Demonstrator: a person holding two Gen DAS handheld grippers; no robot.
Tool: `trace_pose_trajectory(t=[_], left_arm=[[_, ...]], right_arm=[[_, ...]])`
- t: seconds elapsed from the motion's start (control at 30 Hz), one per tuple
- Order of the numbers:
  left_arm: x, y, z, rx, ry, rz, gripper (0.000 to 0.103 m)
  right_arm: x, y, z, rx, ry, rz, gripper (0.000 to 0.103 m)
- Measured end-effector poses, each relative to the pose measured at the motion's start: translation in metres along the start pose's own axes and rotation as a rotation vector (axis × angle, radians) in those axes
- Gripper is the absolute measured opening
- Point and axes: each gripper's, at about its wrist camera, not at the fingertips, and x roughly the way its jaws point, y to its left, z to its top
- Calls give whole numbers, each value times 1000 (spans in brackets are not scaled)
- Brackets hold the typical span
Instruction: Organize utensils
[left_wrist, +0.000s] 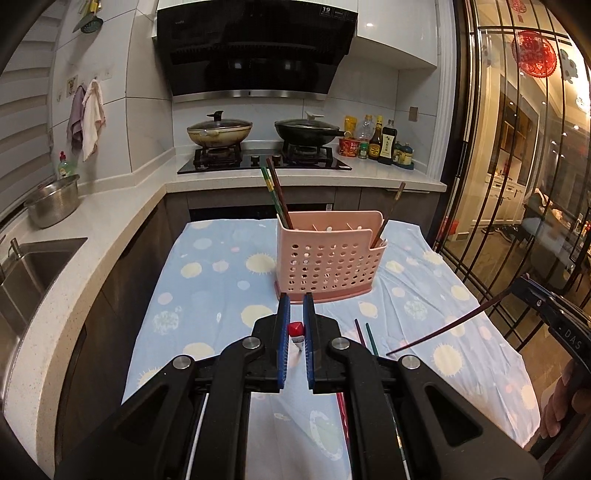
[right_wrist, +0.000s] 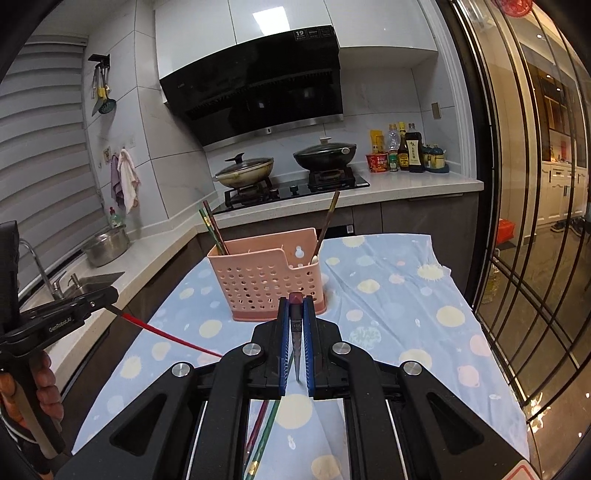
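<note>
A pink perforated utensil holder (left_wrist: 325, 258) (right_wrist: 266, 280) stands on the blue dotted cloth (left_wrist: 207, 295). A green and a brown chopstick (left_wrist: 277, 195) lean in its left end, and one brown chopstick (left_wrist: 391, 210) in its right end. My left gripper (left_wrist: 296, 306) is shut on a red chopstick (right_wrist: 166, 336), seen end-on (left_wrist: 295, 328) in the left wrist view. My right gripper (right_wrist: 295, 306) is shut on a dark brown chopstick (left_wrist: 443, 328), which points at the camera (right_wrist: 295, 325) in the right wrist view. Both grippers hover just short of the holder. Two loose chopsticks (left_wrist: 365, 336), purple and green, lie on the cloth.
A counter with a sink (left_wrist: 33, 273) and a steel bowl (left_wrist: 53, 203) runs along the left. Behind the table are a stove with two lidded pans (left_wrist: 218, 131) and sauce bottles (left_wrist: 380, 144). A glass door with black bars (left_wrist: 517, 147) is at the right.
</note>
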Motion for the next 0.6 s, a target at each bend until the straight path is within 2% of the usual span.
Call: trace_pose_trajectory(t=[0.37,0.6], left_arm=[[5,-4,42,22,-66,-8,7],[7,-10,79,40,-124,-25,3]], right_arm=[[18,5,37,-7,-46,23,7],[26,9,81,-2,-114,52,7]])
